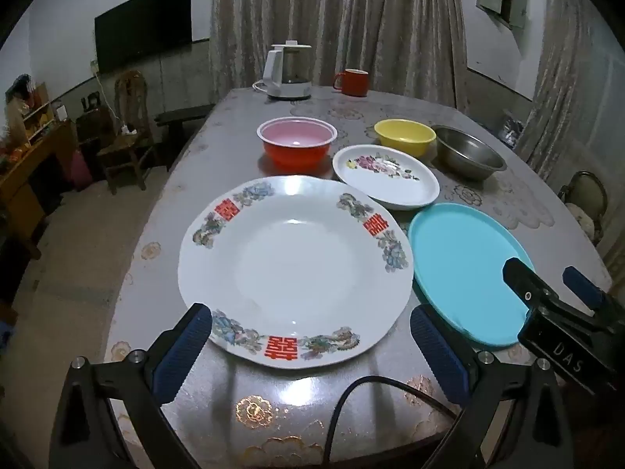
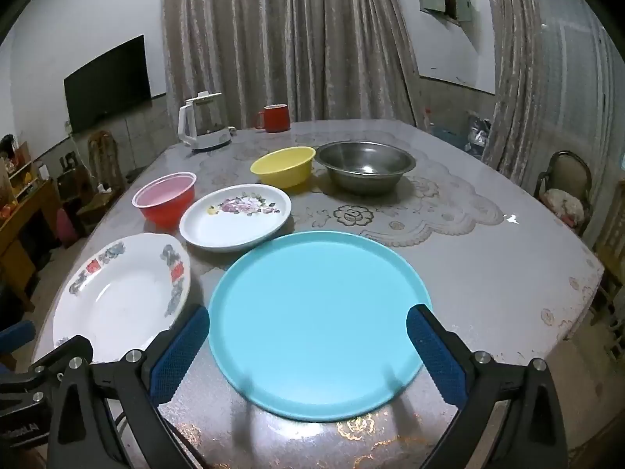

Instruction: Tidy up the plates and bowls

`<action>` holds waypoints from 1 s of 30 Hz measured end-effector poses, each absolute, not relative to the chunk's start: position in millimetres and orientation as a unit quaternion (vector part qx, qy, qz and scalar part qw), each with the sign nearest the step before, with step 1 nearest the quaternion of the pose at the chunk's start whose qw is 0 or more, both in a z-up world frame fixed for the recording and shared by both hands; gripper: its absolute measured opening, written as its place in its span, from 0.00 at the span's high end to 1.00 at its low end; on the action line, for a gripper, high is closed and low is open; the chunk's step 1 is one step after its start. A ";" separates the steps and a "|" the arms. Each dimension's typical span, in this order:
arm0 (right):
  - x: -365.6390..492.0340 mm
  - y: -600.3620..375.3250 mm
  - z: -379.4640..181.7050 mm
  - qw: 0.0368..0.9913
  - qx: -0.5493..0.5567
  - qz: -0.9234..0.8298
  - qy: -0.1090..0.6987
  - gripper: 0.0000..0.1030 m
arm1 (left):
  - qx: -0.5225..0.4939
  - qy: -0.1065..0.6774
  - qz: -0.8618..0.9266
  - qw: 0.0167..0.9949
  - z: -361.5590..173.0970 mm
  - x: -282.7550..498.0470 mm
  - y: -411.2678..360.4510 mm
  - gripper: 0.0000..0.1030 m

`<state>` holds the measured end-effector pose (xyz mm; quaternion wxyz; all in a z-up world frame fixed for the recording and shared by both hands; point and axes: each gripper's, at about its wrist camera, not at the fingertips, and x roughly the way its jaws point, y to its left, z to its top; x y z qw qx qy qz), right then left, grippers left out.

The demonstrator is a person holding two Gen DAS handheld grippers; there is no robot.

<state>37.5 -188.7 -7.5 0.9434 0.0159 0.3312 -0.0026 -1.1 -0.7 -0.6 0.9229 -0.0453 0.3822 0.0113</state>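
A large white plate [image 1: 293, 269] with red characters and flowers on its rim lies at the near left of the table. My left gripper [image 1: 312, 328] hovers open over its near rim, touching nothing. To the right lies a flat turquoise plate [image 2: 316, 324], and my right gripper [image 2: 308, 328] is open above it with nothing held. Behind them sit a smaller white flowered plate [image 2: 236, 217], a red bowl [image 2: 166, 199] with a pale pink inside, a yellow bowl [image 2: 283, 166] and a steel bowl [image 2: 365, 166]. In the left wrist view the right gripper [image 1: 547, 277] shows over the turquoise plate [image 1: 461, 262].
A white electric kettle [image 2: 203, 125] and a red mug [image 2: 275, 117] stand at the table's far edge, before a curtain. The table [image 2: 488, 258] has a glossy patterned cover. A black cable [image 1: 351, 402] runs under my left gripper. Chairs stand to the left and right.
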 end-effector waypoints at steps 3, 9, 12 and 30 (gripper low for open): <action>39.1 -191.1 -8.8 0.944 0.017 -0.002 0.331 0.00 | -0.048 0.385 0.004 0.922 -1.2 -7.4 1.4 0.01; 34.4 -190.8 -12.2 0.940 0.010 -0.010 0.342 0.00 | -0.037 0.408 0.011 0.912 -5.4 -0.7 -2.6 0.01; 34.7 -193.4 -11.3 0.938 0.014 -0.012 0.346 0.00 | -0.038 0.410 0.010 0.911 -6.4 1.5 -0.9 0.01; 37.4 -194.2 -17.7 0.932 0.022 -0.008 0.362 0.00 | -0.038 0.410 0.013 0.911 -8.0 0.6 0.7 0.00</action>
